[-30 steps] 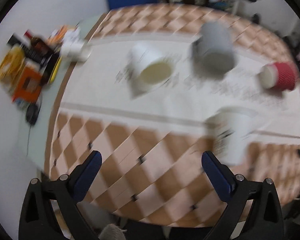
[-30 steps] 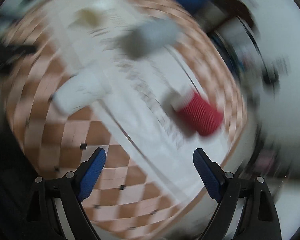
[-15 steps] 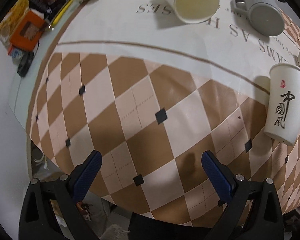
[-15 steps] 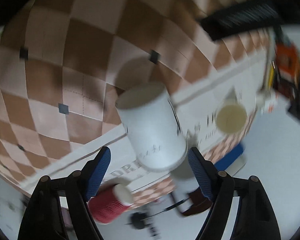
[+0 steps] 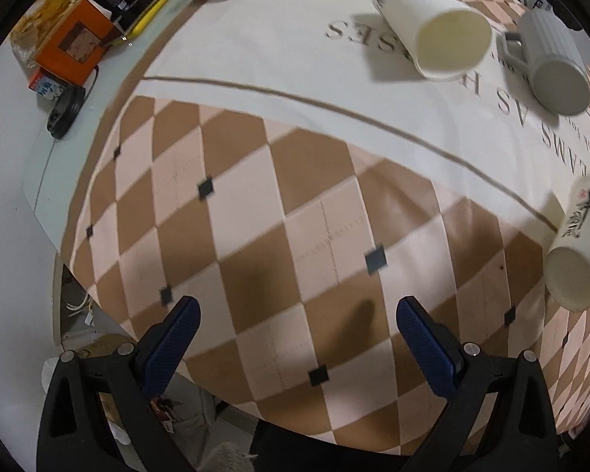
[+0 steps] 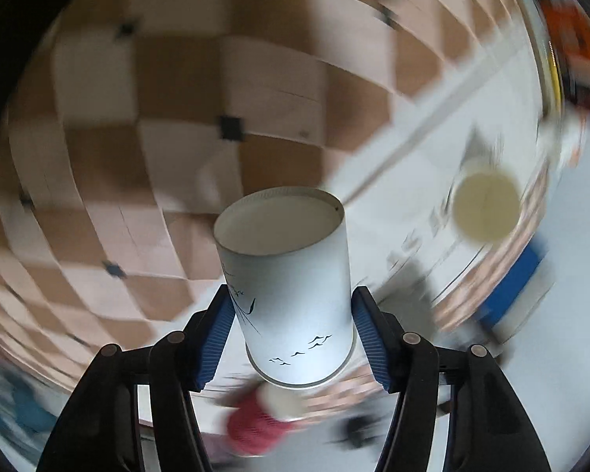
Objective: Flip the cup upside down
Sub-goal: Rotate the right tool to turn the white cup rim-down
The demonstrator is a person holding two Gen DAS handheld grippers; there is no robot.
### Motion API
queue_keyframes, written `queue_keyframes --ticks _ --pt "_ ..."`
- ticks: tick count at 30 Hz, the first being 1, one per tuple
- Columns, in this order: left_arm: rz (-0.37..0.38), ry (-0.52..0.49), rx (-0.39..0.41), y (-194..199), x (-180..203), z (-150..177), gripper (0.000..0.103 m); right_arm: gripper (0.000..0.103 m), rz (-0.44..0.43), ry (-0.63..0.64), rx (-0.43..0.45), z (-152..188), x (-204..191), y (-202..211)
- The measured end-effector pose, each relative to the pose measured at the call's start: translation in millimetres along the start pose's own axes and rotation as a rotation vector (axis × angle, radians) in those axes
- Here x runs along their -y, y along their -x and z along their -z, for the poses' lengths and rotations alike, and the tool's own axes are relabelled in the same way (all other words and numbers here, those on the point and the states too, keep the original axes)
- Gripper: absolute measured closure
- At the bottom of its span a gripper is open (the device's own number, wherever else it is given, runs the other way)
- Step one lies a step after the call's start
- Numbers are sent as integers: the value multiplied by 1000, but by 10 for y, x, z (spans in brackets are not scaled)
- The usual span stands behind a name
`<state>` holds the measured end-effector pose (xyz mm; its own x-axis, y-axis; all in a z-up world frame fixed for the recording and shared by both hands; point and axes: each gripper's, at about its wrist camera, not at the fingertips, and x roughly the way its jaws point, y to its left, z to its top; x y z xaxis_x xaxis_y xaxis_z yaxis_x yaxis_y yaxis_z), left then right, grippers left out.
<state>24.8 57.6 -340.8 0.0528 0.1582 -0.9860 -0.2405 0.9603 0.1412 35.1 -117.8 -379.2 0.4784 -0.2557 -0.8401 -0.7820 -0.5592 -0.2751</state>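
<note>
R gripper was clamped on white paper cup, blue pads pressed to both sides; cup held off the checkered tablecloth, its base toward the cloth. L-wrist view showed same cup at far R edge, tilted, above cloth. L gripper hovered w/ jaws wide apart, nothing between. Second paper cup and grey mug lay on their sides nr each other.

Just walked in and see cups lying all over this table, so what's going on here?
A person is working with two handheld claws. The right claw is clamped on a white paper cup with bird drawings, held off the checkered tablecloth and tilted, its base toward the camera. The left claw is open and holds nothing. Another paper cup and a grey mug lie on their sides.
</note>
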Motion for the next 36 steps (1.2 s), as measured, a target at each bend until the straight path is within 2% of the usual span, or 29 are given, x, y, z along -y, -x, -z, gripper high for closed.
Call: queue_keyframes --ticks 3,8,9,13,22,26,29,30,32,34,36 --pt "-5 -2 17 37 -41 -55 1 41 -129 -195 -14 132 249 -13" --pt "-1 -22 39 99 -58 -148 1 41 -394 -551 -58 442 716 -238" --pt "3 -27 41 106 -40 -140 1 41 -436 -603 -66 481 704 -279" --pt "16 -44 41 175 107 -237 1 41 -726 -912 -130 866 829 -621" --pt "31 -88 34 309 409 -318 1 41 -1179 -1478 -218 1580 746 -1318" --pt "35 -101 22 291 443 -312 1 40 -1238 -1588 -227 1694 702 -1414" --pt "37 -108 12 287 489 -286 1 37 -1244 -1604 -214 1745 653 -1407" --pt "37 -112 10 287 501 -281 1 32 -1243 -1583 -224 1716 636 -1403" --pt "36 -118 8 304 549 -261 1 26 -1197 -1568 -228 1802 681 -1406" --pt "33 -124 9 308 571 -249 1 26 -1130 -1547 -189 1807 754 -1351" --pt "36 -131 4 312 601 -235 1 29 -1114 -1548 -166 1771 824 -1323"
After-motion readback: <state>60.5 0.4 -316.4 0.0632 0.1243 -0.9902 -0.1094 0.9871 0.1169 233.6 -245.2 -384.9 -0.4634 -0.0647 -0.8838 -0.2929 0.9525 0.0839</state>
